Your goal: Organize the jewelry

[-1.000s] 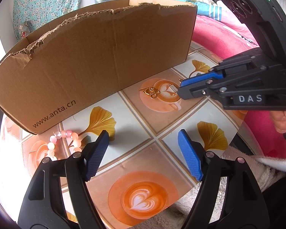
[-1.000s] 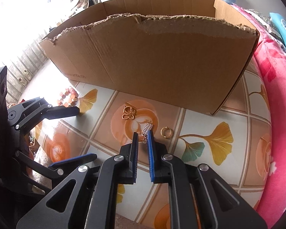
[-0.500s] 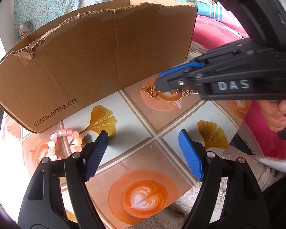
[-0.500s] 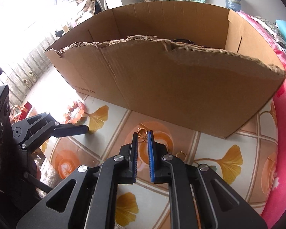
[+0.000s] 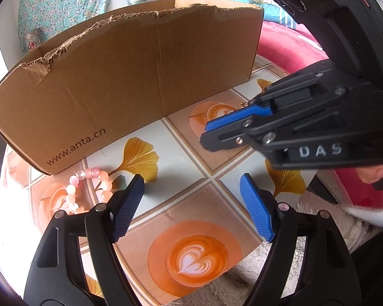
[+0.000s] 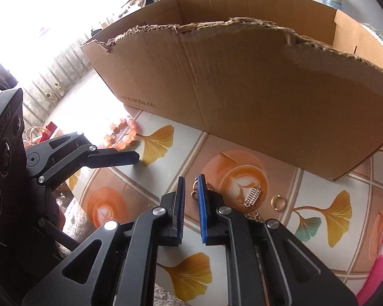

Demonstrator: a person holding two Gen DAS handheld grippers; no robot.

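Observation:
Small jewellery lies on the tiled table [image 6: 166, 178] in front of a torn cardboard box [image 6: 242, 97]. The pieces are a silver rectangular charm [image 6: 252, 197], a gold ring [image 6: 278, 202], a gold chain [image 6: 254, 215] and a gold clover piece [image 6: 194, 192] half hidden behind a finger. My right gripper [image 6: 191, 178] hovers just left of the charm, shut, with nothing between its blue pads. A pink bead bracelet [image 5: 89, 186] lies by the box's left corner. My left gripper [image 5: 191, 178] stands open and empty beside it. In the left wrist view the right gripper [image 5: 206, 132] hides most of the jewellery.
The box [image 5: 130, 76] walls off the back of the table [image 5: 181, 158]. A pink blanket [image 5: 288, 43] lies to the right and fluffy cloth [image 5: 255, 262] along the table's front edge. One finger of the left gripper [image 6: 115, 156] reaches toward the bracelet [image 6: 122, 135].
My right gripper has moved left across the table, still shut; the silver charm that was at its tips now lies to their right. The left gripper has stayed put.

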